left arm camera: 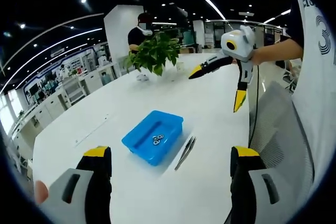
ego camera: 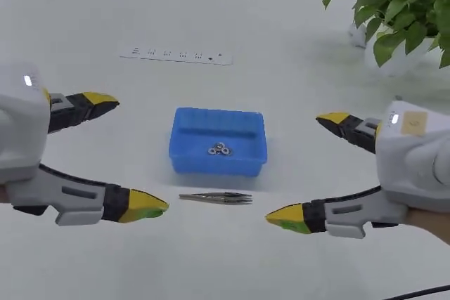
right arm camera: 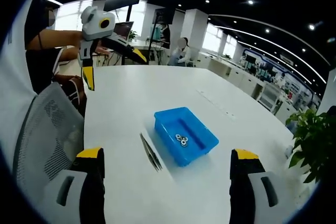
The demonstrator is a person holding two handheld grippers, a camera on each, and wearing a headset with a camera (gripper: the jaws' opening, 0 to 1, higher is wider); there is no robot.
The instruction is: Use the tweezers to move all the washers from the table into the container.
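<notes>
A blue container (ego camera: 218, 141) (left arm camera: 153, 136) (right arm camera: 185, 135) sits mid-table with a small cluster of metal washers (ego camera: 220, 150) (left arm camera: 156, 139) (right arm camera: 182, 139) inside. Metal tweezers (ego camera: 216, 197) (left arm camera: 185, 152) (right arm camera: 150, 151) lie flat on the table just in front of it. My left gripper (ego camera: 133, 152) (left arm camera: 170, 167) is open to the left of the container, nothing between its jaws. My right gripper (ego camera: 309, 166) (right arm camera: 166, 167) is open on the right side, likewise holding nothing. Each gripper also appears across the table in the other's view: the right one (left arm camera: 218, 87), the left one (right arm camera: 113, 69).
A white power strip (ego camera: 176, 55) lies beyond the container. A potted green plant (ego camera: 401, 12) (left arm camera: 153, 53) (right arm camera: 310, 140) stands at the far right corner. A grey mesh chair (right arm camera: 47, 129) (left arm camera: 283, 140) is at the table's near edge. People stand in the background.
</notes>
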